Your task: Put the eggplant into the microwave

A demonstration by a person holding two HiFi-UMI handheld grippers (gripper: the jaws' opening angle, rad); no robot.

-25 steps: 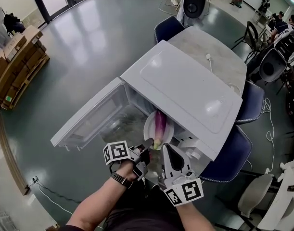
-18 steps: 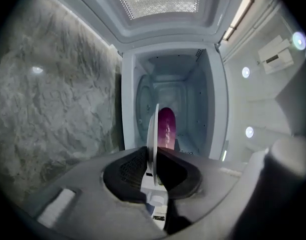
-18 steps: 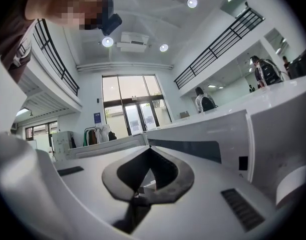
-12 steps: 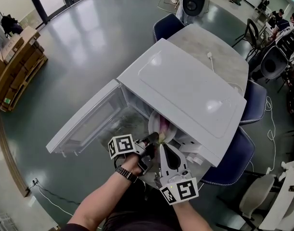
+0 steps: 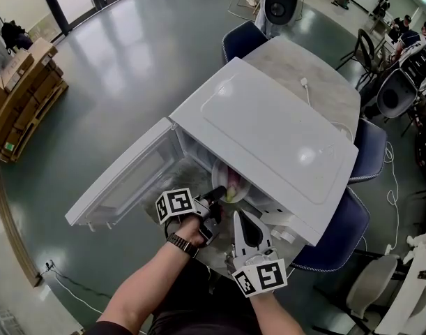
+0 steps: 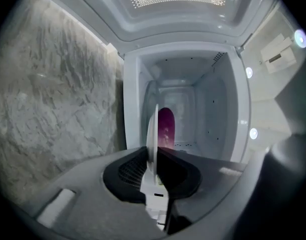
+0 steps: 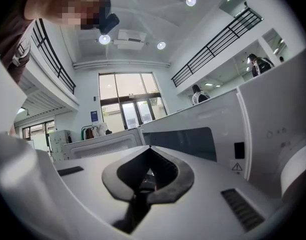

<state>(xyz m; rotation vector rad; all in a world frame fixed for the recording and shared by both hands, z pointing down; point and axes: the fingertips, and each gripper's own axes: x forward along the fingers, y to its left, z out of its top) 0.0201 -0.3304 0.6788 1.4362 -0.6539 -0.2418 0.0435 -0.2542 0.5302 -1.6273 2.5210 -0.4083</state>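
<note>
In the head view the microwave (image 5: 268,131) covers most of the plate (image 5: 218,176) and eggplant (image 5: 232,187) with its top, leaving a sliver at the opening. In the left gripper view the left gripper (image 6: 154,156) hides the eggplant's lower end.

The microwave (image 5: 268,131) casing reads smooth, satin white, the table (image 5: 317,75) matt and stone-veined. There's the eggplant (image 6: 166,126), glossy purple skin, against a smooth white plate (image 6: 151,134); the floor (image 5: 129,54) gleams, polished

We see the microwave (image 5: 268,128) mouth open ahead, door (image 5: 122,180) swung out left, with the plate (image 6: 151,134) standing mid-opening.
</note>
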